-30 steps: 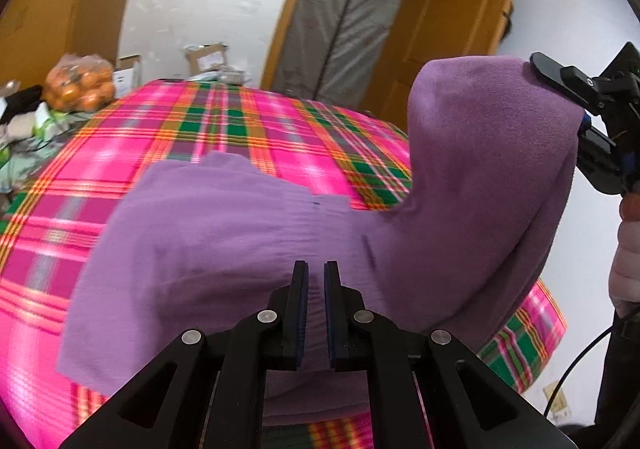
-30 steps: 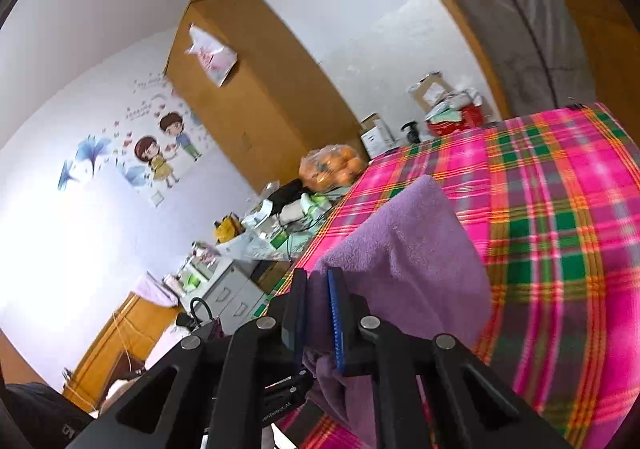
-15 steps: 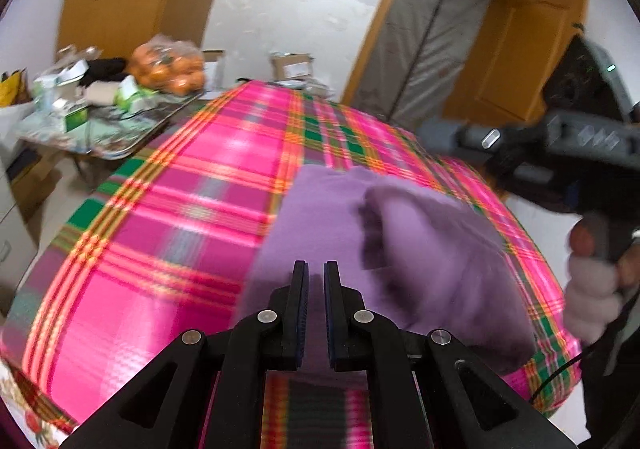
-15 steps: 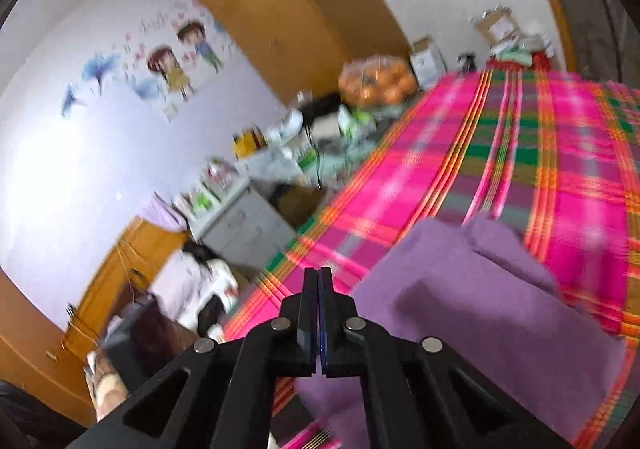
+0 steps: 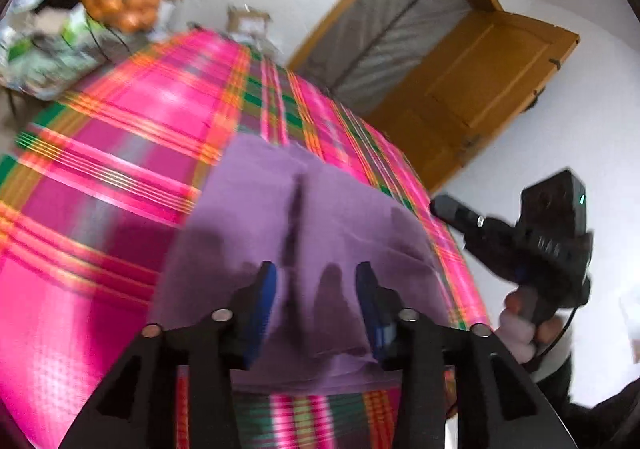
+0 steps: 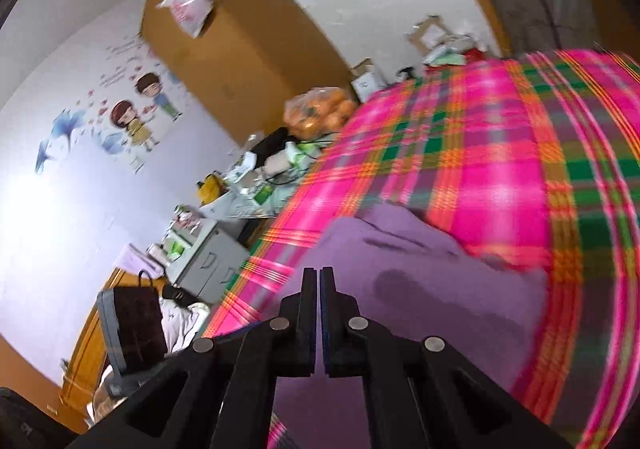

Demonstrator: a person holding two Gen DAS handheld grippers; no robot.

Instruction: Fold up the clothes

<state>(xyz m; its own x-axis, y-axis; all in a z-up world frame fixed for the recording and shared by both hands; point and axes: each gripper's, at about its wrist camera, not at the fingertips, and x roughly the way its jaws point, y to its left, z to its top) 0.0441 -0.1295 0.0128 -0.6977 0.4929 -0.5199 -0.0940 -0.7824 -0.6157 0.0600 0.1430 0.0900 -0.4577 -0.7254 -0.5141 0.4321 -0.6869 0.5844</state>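
Observation:
A purple garment (image 5: 320, 217) lies folded on the pink plaid bedspread (image 5: 120, 169), with a dark crease running down its middle. My left gripper (image 5: 316, 273) hovers low over the garment's near edge. Its jaws are opening, and the blue pads (image 5: 264, 297) stand apart without pressing on the cloth. In the right wrist view, my right gripper (image 6: 320, 273) is shut with nothing between its fingers, just above the near side of the purple garment (image 6: 420, 289). The left wrist view shows the right gripper (image 5: 440, 205) at the bed's right edge, held by a hand (image 5: 524, 321).
A bag of oranges (image 6: 320, 113) and a cluttered side table (image 6: 264, 177) stand beyond the bed's far left corner. A grey drawer cabinet (image 6: 208, 261) and a wooden wardrobe (image 6: 240, 49) line the wall. An open wooden door (image 5: 492, 77) is behind the bed.
The right gripper let go of the raised part of the purple garment, shut and sank; the cloth now lies folded flat. The left gripper's jaws have spread apart.

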